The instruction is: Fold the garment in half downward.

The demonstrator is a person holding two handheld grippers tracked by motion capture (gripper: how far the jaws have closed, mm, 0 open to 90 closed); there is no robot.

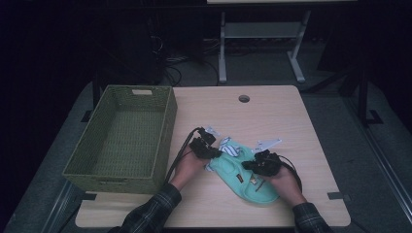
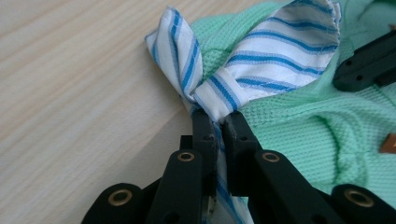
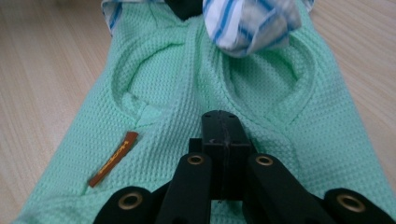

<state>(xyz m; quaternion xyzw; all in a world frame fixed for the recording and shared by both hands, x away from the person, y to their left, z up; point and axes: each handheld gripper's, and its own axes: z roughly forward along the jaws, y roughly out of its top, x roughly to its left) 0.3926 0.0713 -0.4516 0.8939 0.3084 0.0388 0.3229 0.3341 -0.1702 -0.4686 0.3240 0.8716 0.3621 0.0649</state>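
On the table [image 1: 272, 111] beside the green basket [image 1: 124, 138], the left gripper [image 2: 217, 122] was clamped on the mint garment's [image 1: 243, 177] striped collar [image 2: 280, 51] while the right gripper [image 3: 223, 125], jaws together, seemingly pinned the body, so lifting the collar gently looked wisest.

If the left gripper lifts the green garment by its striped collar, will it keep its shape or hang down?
It will probably hang limp: the striped collar already bunches and folds where the left gripper pinches it. The green garment is a thin waffle knit lying flat on the table, so it is likely light and may drag rather than slide freely.
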